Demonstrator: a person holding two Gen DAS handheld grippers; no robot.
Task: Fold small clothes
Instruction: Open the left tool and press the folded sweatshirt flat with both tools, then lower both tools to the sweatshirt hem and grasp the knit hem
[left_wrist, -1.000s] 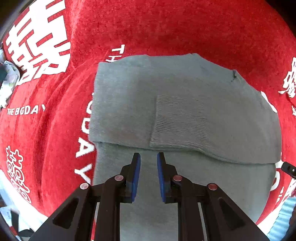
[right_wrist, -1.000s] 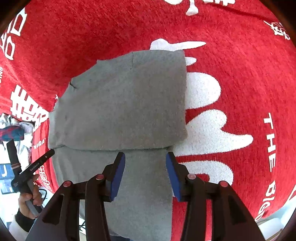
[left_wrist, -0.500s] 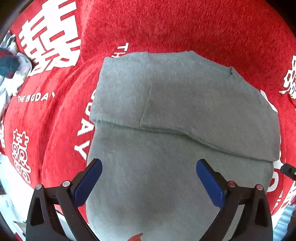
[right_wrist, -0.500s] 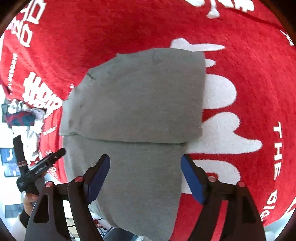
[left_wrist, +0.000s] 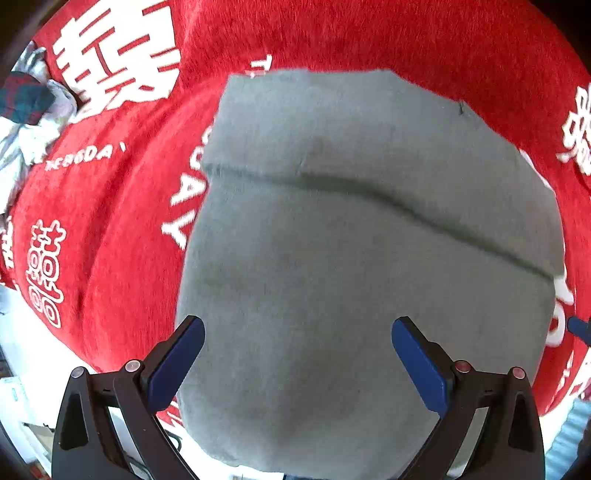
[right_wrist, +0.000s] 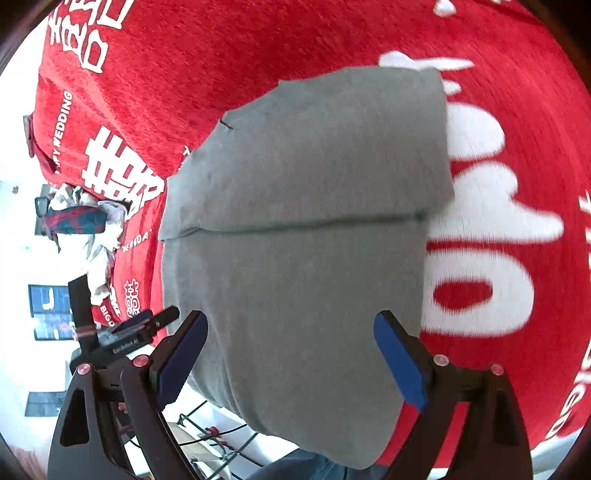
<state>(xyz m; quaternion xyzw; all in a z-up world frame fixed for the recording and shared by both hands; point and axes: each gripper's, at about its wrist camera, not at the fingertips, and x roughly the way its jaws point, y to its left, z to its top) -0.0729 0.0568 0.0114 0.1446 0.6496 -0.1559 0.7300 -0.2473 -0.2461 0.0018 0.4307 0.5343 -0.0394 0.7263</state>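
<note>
left gripper (left_wrist: 297, 339) wide open over the folded grey garment (left_wrist: 369, 258), right gripper (right_wrist: 290, 338) still opening, nothing pinched, no containers around

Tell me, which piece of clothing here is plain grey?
The folded garment beneath both grippers; the bundle at the cloth's far left edge is patterned red and dark green.

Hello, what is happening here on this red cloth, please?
A person with a gripper in each hand is folding a grey garment laid on a red cloth with white lettering. The far part is already folded over, so an edge runs across the middle. The left gripper is wide open above the garment, and the right gripper is opening; neither holds anything.
</note>
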